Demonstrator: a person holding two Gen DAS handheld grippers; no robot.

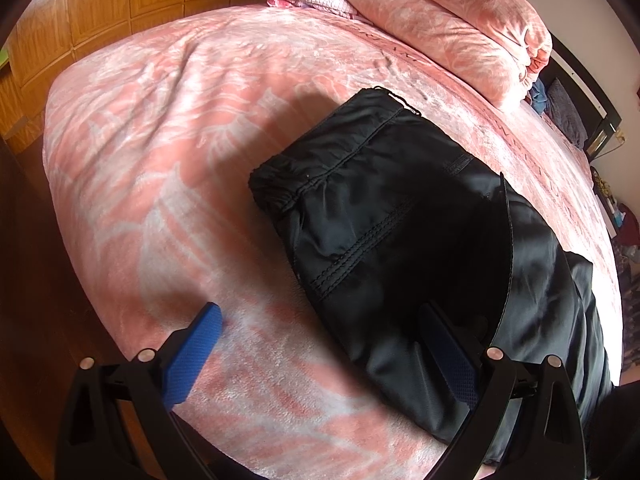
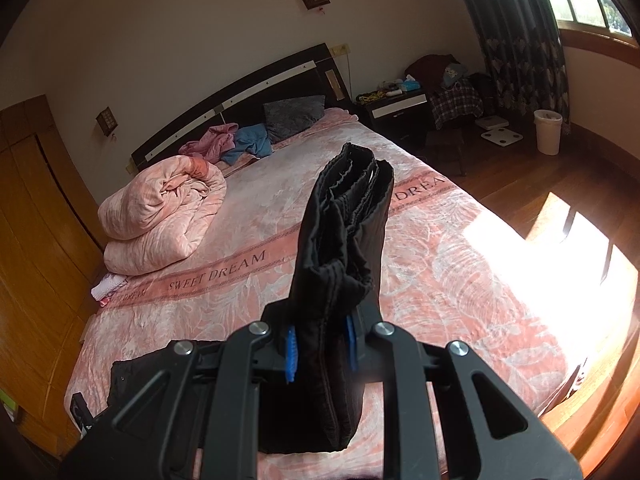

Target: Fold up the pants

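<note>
Pink bed [image 2: 460,248] spread reading "SWEET DREAM", a rolled pink quilt [image 2: 160,216] by the dark headboard [image 2: 240,96], grey pillow [image 2: 294,118] behind, nightstand [image 2: 396,110] and white bin [image 2: 547,131] on the sunlit wooden floor [image 2: 532,196].

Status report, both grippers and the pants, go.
Left gripper open, hovering at the pants on the bed. Right gripper shut on a folded black bundle, lifted. Nothing blocking.
</note>
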